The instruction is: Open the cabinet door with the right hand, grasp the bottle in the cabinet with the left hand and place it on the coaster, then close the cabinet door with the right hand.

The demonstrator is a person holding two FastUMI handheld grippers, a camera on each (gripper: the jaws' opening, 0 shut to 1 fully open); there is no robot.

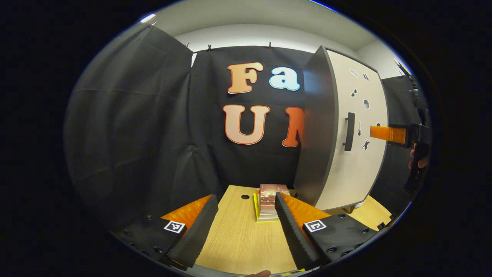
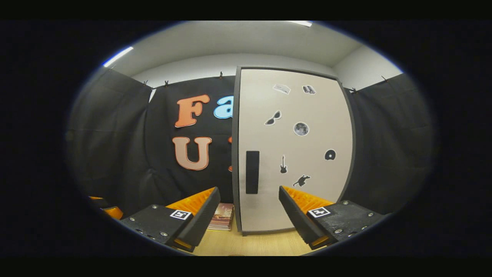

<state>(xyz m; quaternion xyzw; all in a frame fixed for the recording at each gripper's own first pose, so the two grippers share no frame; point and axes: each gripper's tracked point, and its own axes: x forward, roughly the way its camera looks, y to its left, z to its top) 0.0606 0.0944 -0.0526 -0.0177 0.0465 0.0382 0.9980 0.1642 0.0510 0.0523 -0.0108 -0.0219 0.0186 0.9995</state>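
Item: tall grey cabinet with a cream slab door (image 2: 296, 154), standing on the light wood-grain desk (image 1: 238, 238). The door is shut, so the bottle is presumably hidden behind it; no coaster can be made out.

Item: black vertical bar handle (image 2: 252, 172), at 9 o'clock on the door face, beside small dark stickers.

Item: right gripper (image 2: 250, 215), jaws spread wide and empty, aimed at the door with the handle just above the gap. In the left gripper view it hangs at 3 o'clock, near the door but apart from it.

Item: left gripper (image 1: 246, 227), jaws parted and empty, low over the desk.

Item: stack of books, reddish cover on top (image 1: 271, 202), at 12 o'clock from the left jaws.

Step in hand, by judgement: the opening approach. Next move calls for bringing the right jaws around the handle, closing, then pulling the door outward.
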